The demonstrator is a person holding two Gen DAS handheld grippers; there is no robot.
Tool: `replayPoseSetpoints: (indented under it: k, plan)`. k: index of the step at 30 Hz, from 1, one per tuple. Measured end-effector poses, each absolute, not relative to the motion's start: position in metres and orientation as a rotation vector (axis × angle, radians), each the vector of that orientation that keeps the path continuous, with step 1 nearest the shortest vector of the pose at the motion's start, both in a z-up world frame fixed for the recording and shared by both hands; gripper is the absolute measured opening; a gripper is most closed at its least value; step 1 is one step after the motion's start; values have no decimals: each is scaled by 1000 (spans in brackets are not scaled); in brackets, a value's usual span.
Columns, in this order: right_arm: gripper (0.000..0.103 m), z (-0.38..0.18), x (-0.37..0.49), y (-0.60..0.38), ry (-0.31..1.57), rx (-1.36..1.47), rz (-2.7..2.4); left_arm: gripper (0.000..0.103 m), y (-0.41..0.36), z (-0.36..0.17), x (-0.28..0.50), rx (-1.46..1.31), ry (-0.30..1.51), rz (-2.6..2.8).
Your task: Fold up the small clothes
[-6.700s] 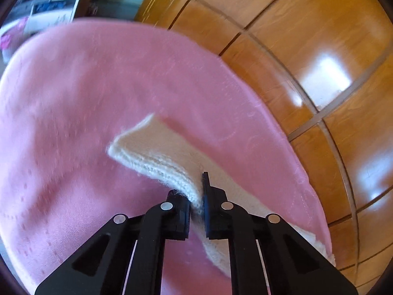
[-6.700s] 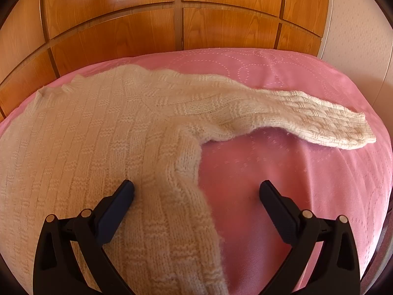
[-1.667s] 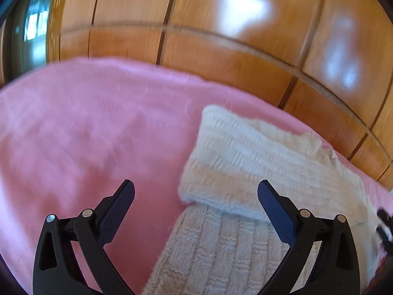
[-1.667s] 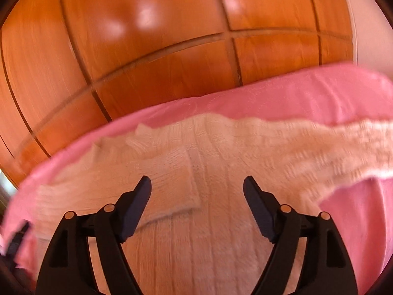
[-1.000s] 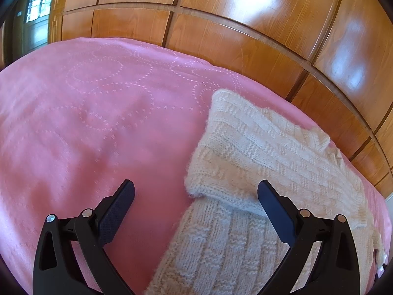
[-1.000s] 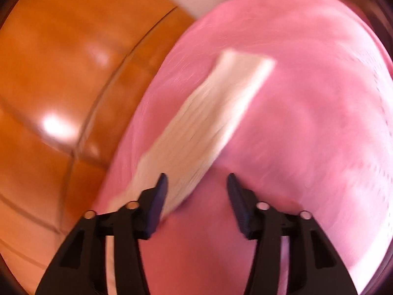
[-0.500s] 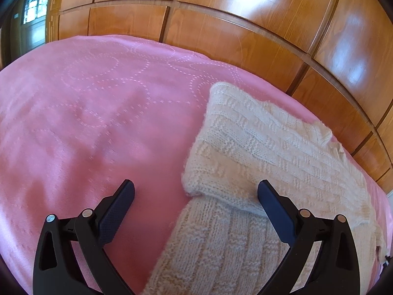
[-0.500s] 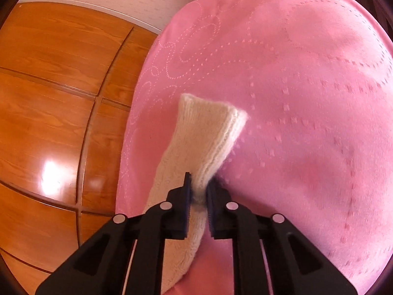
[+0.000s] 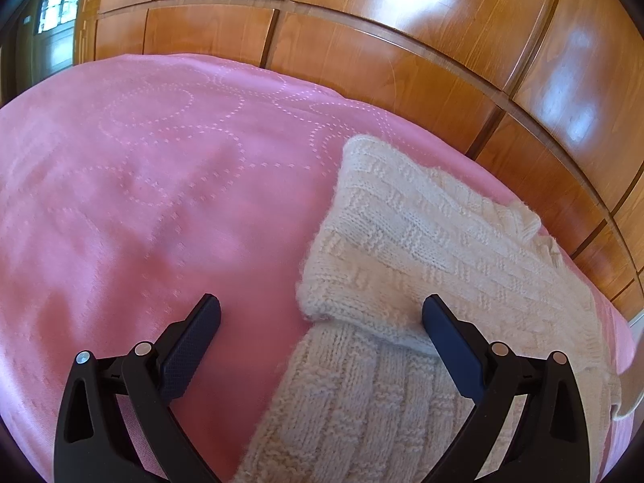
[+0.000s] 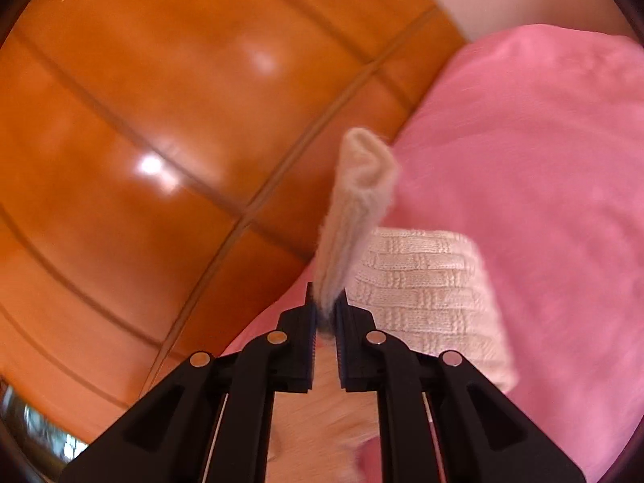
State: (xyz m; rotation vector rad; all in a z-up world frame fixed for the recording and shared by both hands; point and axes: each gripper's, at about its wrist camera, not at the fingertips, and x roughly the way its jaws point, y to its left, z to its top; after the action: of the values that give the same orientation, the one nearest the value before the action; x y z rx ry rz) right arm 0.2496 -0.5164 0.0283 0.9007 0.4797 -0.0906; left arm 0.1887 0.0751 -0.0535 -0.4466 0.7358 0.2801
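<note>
The cream knitted sweater (image 9: 422,265) lay on the pink quilted bedspread (image 9: 141,185), close under the glossy wooden headboard panels (image 9: 402,40). In the left wrist view one sleeve was already folded across the body, its cuff end resting just ahead of the left gripper (image 9: 322,318). That gripper's jaws stood wide apart and held nothing; one pad hung over bare bedspread and the other sat over the knit near the cuff, though whether it touched the wool could not be told.

The right gripper (image 10: 326,314) had just pinched shut on the other sleeve (image 10: 358,201). The cuff stood up out of the closed pads, lifted off the bed, and the sleeve ran straight forward from the jaws along the line the gripper pointed. Below and to the right of it in that view lay a flat folded part of the sweater (image 10: 426,294) on the bedspread. The picture was blurred with motion, so the lower stretch of the sleeve, behind the jaws, was probably trailing back toward the sweater's body, but that part could not be made out clearly.

The step in hand looked to be the second sleeve fold. What mattered for it was that the held sleeve's long axis lay in line with the right jaws while the body of the sweater lay to one side and lower, so the right hand, being the only one holding cloth, would need to carry the cuff sideways over the body and lay it down flat.
</note>
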Motion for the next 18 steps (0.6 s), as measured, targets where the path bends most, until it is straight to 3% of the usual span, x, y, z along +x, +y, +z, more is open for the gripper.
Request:
replayPoseSetpoints:
  k: [7,12,14,15,16,18]
  plan:
    - [7,36,291,-394,550,793,160,99,76,-55,190,-451,740,275]
    - [11,11,308,-315,666,574,277,99,76,-54,190,-458,737,273]
    - [21,-6,316,-298,728,510,285,99,75,-54,190,-458,738,273]
    - [45,-18,315,-288,776,458,269,99,75,-54,190,-458,738,273]
    - [55,-27,290,-287,785,433,257,99,76,-55,190,-458,738,273]
    - [58,-30,267,-288,744,364,193,99,76,-55,191,-457,738,273]
